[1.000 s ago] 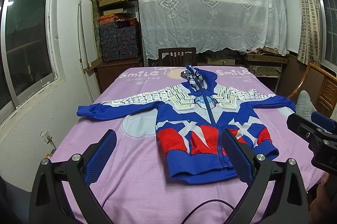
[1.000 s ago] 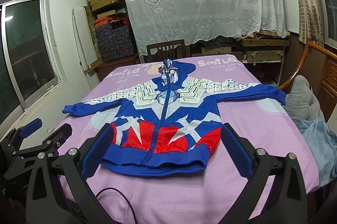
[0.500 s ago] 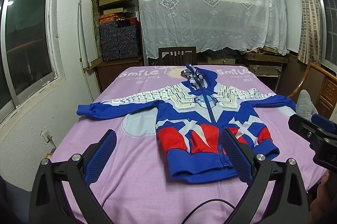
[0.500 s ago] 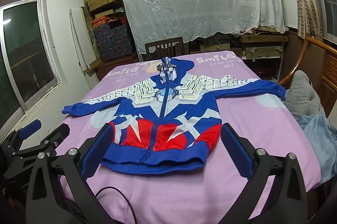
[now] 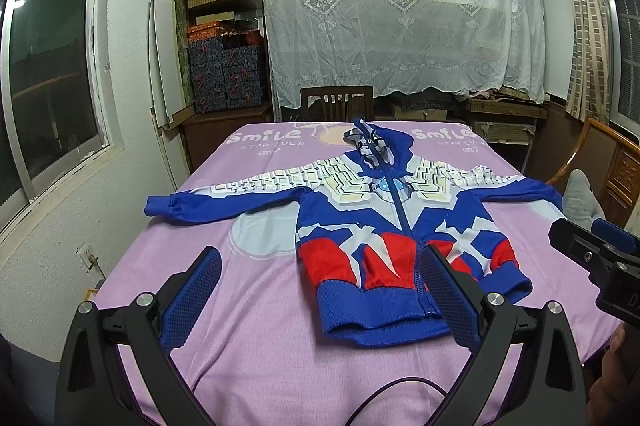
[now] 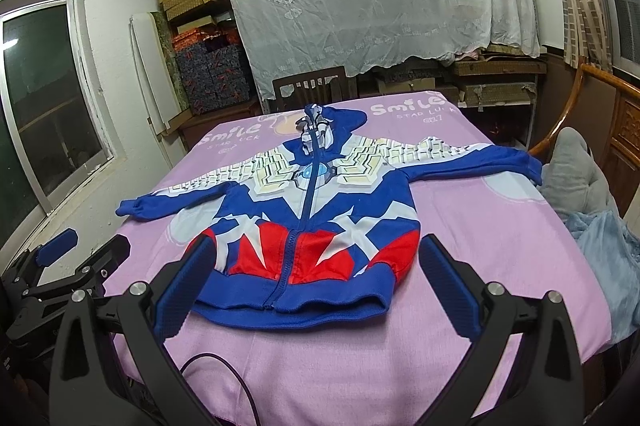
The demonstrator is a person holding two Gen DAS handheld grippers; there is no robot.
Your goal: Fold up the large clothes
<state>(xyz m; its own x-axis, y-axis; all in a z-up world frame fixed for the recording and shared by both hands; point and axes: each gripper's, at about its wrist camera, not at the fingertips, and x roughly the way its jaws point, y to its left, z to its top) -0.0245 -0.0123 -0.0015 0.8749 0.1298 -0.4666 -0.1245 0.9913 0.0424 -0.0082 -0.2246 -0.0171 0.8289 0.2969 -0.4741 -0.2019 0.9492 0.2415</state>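
A blue, red and white zip hoodie (image 5: 384,222) lies flat and face up on the purple cloth of the table (image 5: 260,326), sleeves spread to both sides, hood at the far end. It also shows in the right wrist view (image 6: 312,222). My left gripper (image 5: 320,290) is open and empty, held above the table's near edge, left of the hoodie's hem. My right gripper (image 6: 312,278) is open and empty, just in front of the hem (image 6: 292,310). The right gripper shows at the right edge of the left wrist view (image 5: 600,266).
A wooden chair (image 5: 336,102) stands at the table's far end. Another wooden chair (image 6: 600,98) with a grey plush and light blue cloth (image 6: 600,234) is at the right. Stacked boxes (image 5: 224,74), a window (image 5: 52,86) and a curtain-draped shelf are behind.
Both grippers have shifted slightly; the right wrist view has tilted and moved a little closer to the hoodie. The hoodie has not moved. Both grippers stay open.
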